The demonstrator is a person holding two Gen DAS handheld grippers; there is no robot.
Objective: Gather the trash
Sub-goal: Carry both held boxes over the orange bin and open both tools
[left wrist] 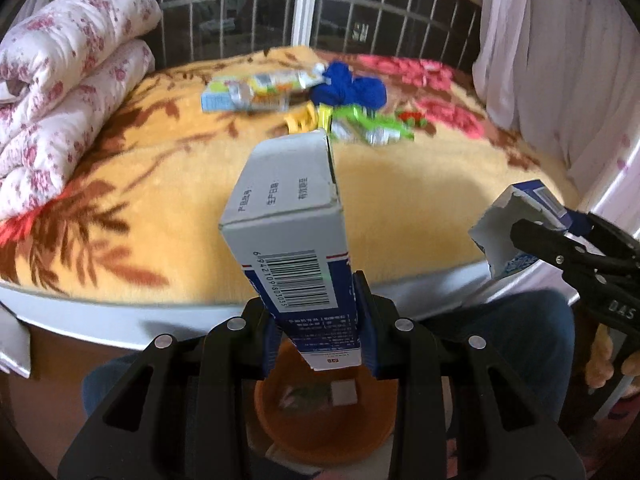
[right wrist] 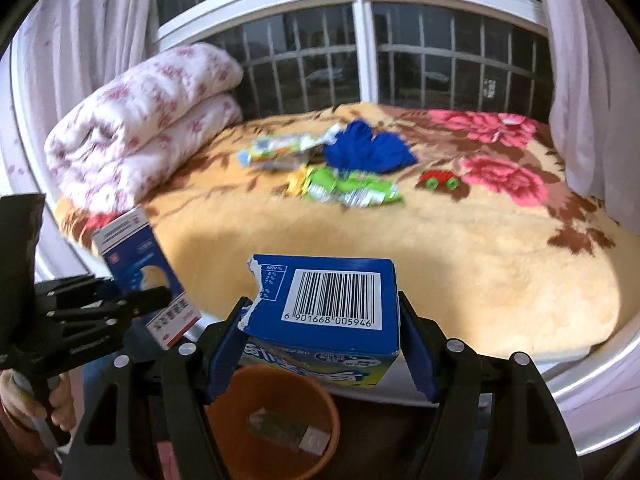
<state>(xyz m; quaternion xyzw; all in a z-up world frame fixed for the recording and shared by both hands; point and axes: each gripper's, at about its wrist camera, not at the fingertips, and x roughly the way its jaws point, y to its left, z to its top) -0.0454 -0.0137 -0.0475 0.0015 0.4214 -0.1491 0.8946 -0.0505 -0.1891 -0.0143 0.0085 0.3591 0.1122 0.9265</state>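
Above orange bin [left wrist: 326, 420], left wrist view: left gripper [left wrist: 320, 344] clamped on tall medicine box [left wrist: 292, 232]; not yet dropped. Right wrist view: right gripper [right wrist: 324, 344] clamped on torn blue carton [right wrist: 324, 304] over bin. Left on blanket [right wrist: 440, 272]: snack wrappers [right wrist: 352, 190].

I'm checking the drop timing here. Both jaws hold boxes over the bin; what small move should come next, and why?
Probably open the left gripper to drop the tall white-and-blue box. Its lower end already hangs above the orange bin, which holds some trash. The right gripper, shut on the torn blue box, could follow.
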